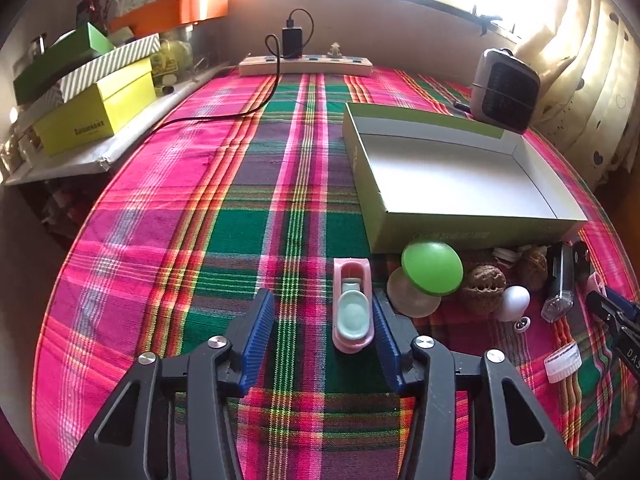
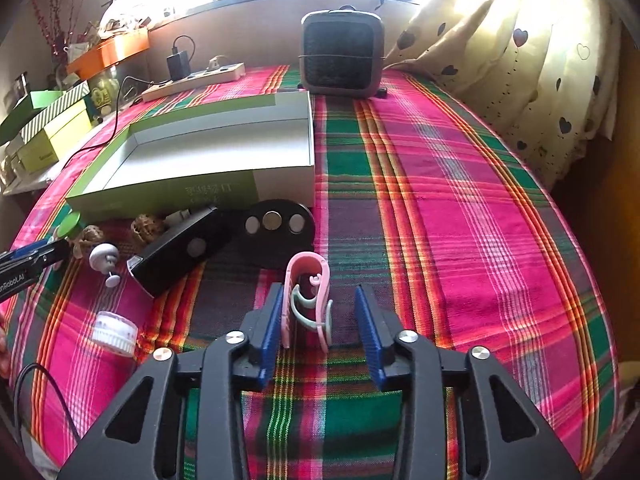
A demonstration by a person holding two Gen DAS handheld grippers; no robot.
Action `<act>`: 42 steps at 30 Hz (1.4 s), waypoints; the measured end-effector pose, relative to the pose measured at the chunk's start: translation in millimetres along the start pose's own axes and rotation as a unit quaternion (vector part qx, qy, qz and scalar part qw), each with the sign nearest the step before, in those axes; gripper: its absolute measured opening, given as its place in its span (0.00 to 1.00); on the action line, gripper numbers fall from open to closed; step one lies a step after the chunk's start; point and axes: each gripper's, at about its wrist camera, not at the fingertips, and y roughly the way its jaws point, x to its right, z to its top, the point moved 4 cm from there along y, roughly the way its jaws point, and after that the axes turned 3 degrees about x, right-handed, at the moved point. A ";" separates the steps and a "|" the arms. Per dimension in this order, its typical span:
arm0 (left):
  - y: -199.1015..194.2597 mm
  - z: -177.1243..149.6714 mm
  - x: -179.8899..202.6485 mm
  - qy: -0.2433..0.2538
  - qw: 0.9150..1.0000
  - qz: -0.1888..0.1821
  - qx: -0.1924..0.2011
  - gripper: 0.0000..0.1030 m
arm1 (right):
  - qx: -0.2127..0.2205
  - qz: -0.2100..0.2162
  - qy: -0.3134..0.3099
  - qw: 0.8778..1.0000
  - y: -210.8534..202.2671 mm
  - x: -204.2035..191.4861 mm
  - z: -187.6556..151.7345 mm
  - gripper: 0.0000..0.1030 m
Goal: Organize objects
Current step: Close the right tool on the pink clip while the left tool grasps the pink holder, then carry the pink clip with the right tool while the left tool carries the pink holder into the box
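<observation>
Box (image 1: 460, 224): open, shallow, green-sided, on the plaid surface (image 1: 200, 220), behind the small items.
Left hand-held gripper (image 1: 322, 320): partly open around the pink-and-mint clip (image 1: 353, 312); right pad touching or nearly.
Right hand-held gripper (image 2: 318, 312): partly open around pink clip (image 2: 306, 300); left pad touching, right clear.

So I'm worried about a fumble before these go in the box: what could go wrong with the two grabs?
Left gripper: the pink and mint toy sits hard against one pad, so closing may shove or tip it. Right gripper: the pink clip stands on edge, touching only one pad; it could topple or spring out. The green box wall could catch a low carry.
</observation>
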 end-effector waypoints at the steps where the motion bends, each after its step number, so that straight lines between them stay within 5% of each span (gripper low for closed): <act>1: 0.1 0.1 -0.5 0.000 1.000 0.000 0.000 0.42 | 0.001 0.001 -0.001 1.000 0.1 -0.5 0.2 0.31; 13: -0.1 1.9 -7.5 -0.010 1.000 0.006 -0.003 0.15 | 0.002 0.007 -0.008 1.000 -0.5 -3.4 0.2 0.24; 42: -32.8 28.1 9.3 0.014 0.999 -0.039 0.034 0.15 | 0.027 0.055 -0.010 0.998 -20.8 -14.2 25.7 0.24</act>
